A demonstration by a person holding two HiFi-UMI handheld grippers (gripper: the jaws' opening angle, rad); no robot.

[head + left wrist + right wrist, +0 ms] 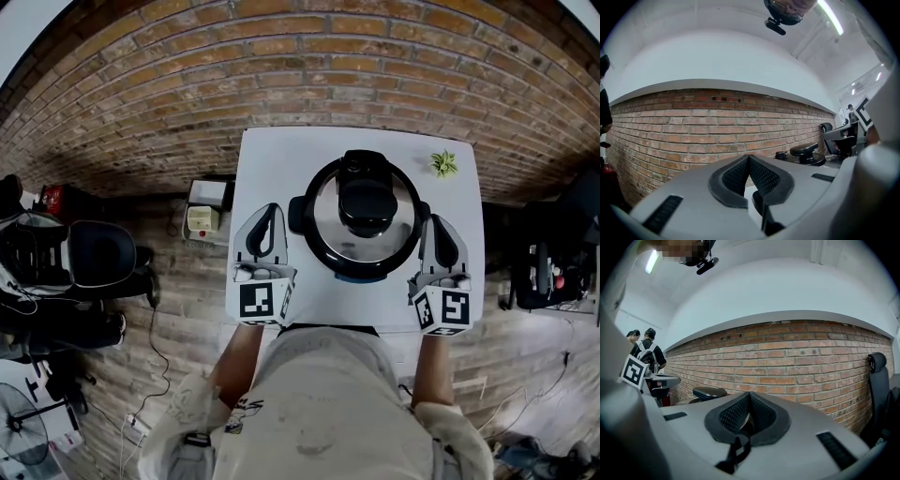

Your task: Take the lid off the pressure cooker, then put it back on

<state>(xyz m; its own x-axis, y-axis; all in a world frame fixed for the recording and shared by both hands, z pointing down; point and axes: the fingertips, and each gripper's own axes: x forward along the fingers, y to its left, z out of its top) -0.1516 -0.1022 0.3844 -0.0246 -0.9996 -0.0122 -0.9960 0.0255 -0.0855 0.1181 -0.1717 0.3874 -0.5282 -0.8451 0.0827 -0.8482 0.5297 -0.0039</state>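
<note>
Closest to the head camera is the person's pale shirt, with both forearms reaching toward a white table that stands against a brick wall. Far to the left, on the floor, sits a black chair, and nearer the table's left edge is a small cream box. The left gripper lies over the table's left part with its marker cube at the near end. It points away from the person, and its tip is just beside the cooker's left side handle. In the left gripper view its jaws are pressed together with nothing between them, and only brick shows beyond. The pressure cooker stands in the middle of the table between the two grippers. Its shiny lid is seated on it, and the black lid handle is untouched. The right gripper lies just beside the cooker's right side, also pointing away, with its marker cube at the near end. Whether it touches the pot I cannot tell. Its jaws are likewise closed on nothing in the right gripper view. A small green plant sits at the table's far right corner. Dark equipment stands on the floor well to the right.
</note>
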